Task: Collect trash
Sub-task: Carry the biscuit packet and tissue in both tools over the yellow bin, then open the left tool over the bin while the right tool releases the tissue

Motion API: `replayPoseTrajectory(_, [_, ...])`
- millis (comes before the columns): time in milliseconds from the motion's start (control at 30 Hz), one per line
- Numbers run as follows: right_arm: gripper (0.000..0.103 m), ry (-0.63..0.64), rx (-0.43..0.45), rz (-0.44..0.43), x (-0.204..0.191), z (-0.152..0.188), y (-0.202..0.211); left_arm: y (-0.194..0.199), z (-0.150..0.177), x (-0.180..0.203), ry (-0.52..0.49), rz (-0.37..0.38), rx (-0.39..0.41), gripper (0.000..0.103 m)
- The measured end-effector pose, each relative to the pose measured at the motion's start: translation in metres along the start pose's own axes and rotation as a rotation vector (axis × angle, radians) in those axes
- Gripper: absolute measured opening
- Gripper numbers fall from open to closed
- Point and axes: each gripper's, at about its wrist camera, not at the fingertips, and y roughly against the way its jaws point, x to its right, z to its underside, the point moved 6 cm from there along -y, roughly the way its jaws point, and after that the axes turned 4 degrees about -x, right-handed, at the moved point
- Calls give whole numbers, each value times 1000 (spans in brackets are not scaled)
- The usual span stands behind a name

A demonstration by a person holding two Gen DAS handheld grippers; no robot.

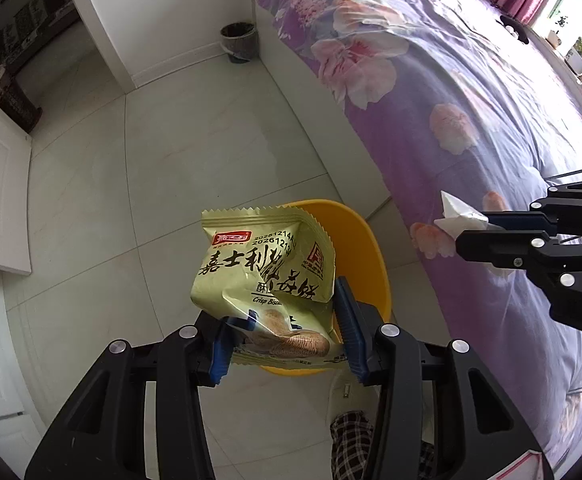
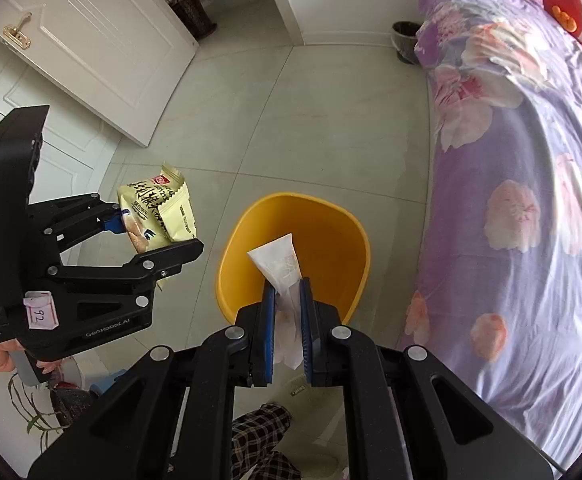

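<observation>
My left gripper (image 1: 283, 332) is shut on a yellow-green biscuit packet (image 1: 263, 268) and holds it above the near rim of a yellow bin (image 1: 355, 240) on the floor. In the right wrist view the left gripper (image 2: 159, 236) and packet (image 2: 159, 208) hang left of the bin (image 2: 331, 224). My right gripper (image 2: 287, 316) is shut on a crumpled white tissue (image 2: 279, 260), held over the bin's open mouth. In the left wrist view the right gripper (image 1: 475, 232) holds the tissue (image 1: 459, 216) at the right, in front of the bed.
A bed with a purple floral cover (image 1: 451, 92) fills the right side. A small dark waste bin (image 1: 239, 42) stands by the far wall. A white door (image 2: 91, 36) is at the left. The floor is pale tile (image 1: 195, 152). My plaid trouser leg (image 2: 259, 432) is below.
</observation>
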Motion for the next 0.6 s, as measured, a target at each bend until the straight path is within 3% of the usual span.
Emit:
replayPoseTrajectory(300, [13,43,-131,0,4,2,-66,-50,3,-15,18,1,-76,45])
replayPoseTrajectory(600, [14,40,-143,-25,12,-4,-83,-68,12,-23,41,-3,-91,51])
